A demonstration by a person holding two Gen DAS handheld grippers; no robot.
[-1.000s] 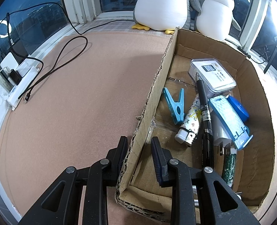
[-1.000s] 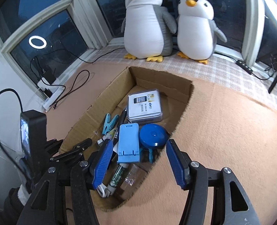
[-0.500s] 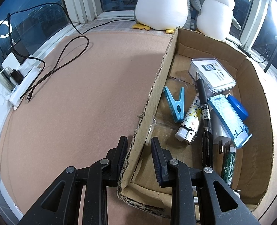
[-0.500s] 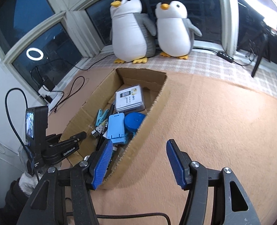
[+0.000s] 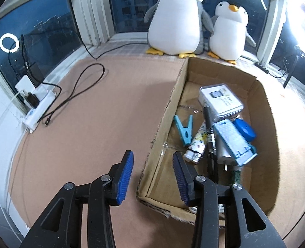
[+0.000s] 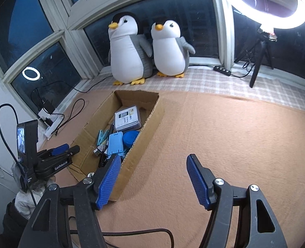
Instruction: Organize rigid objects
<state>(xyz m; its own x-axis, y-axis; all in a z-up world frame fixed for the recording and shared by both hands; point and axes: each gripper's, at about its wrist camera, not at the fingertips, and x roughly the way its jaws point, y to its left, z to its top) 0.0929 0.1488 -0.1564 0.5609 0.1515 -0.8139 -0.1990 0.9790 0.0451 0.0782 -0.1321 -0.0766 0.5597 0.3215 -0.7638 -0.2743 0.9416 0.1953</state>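
- Left gripper [image 5: 152, 175]: jaws opening astride the cardboard box [image 5: 265, 111] wall, pads clear of it.
- Right gripper [image 6: 152, 180]: jaws opening, nothing between, over carpet [image 6: 224, 136].
- Objects lay in box; sorting seemingly done, withdrawal likely next.

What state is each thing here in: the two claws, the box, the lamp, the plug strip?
Left gripper: jaws opening, astride the box wall, pads clear.
Right gripper: jaws opening, nothing between them.
Cardboard box: open-topped, holding items.
Ring light: lit.
Power strip: plugs inserted.
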